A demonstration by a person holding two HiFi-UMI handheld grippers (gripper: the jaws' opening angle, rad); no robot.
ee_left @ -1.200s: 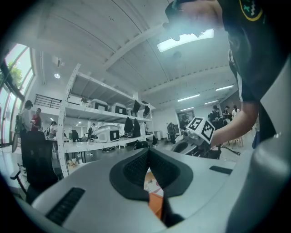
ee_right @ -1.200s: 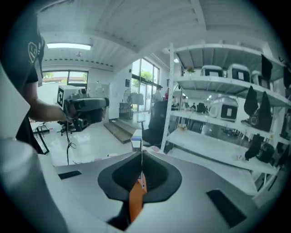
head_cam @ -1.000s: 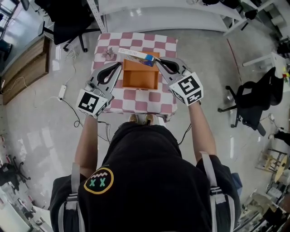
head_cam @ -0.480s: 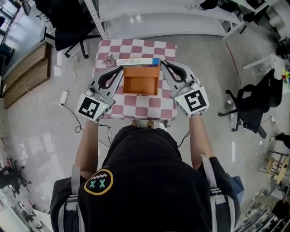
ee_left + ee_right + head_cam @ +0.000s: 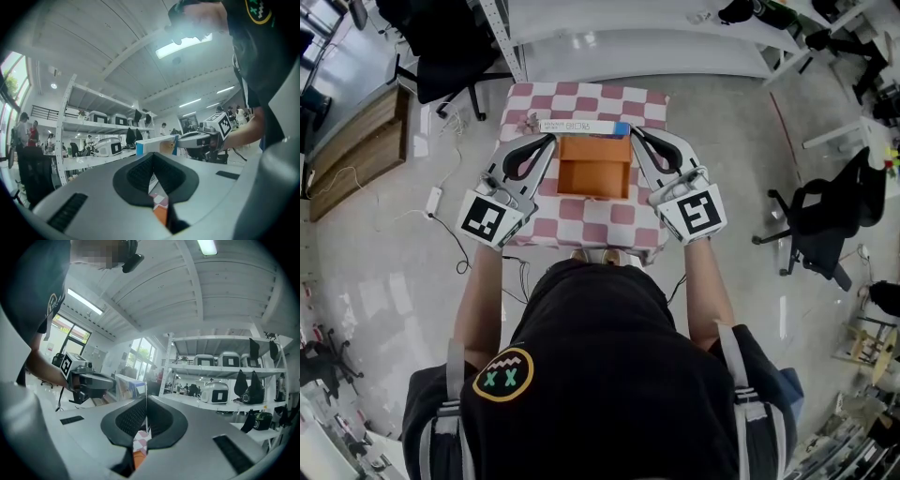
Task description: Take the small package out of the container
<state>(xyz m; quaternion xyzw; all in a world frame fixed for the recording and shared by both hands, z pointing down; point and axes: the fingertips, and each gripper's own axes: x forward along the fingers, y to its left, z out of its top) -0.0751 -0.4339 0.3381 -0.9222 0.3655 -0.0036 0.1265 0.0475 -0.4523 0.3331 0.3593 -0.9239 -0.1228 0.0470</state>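
The small package (image 5: 581,127), a long white box with a blue end, hangs level above the back rim of the orange container (image 5: 592,192) on the checkered table (image 5: 581,217). My right gripper (image 5: 632,133) is shut on its blue right end; in the right gripper view (image 5: 146,401) a thin edge runs between the closed jaws and the package (image 5: 126,385) stretches left. My left gripper (image 5: 549,139) is at the box's left end with its jaws together (image 5: 152,159). Whether it pinches the package (image 5: 154,144) I cannot tell.
A small grey object (image 5: 525,119) lies on the table's back left corner. Black office chairs (image 5: 820,220) (image 5: 441,56) stand right and back left. A wooden bench (image 5: 352,150) is at the left, a white desk (image 5: 656,37) behind the table, and a cable (image 5: 441,202) on the floor.
The right gripper has risen with the package. The box lay tilted, its blue end low in the container, and is now level above the back rim. The left gripper has stayed put.
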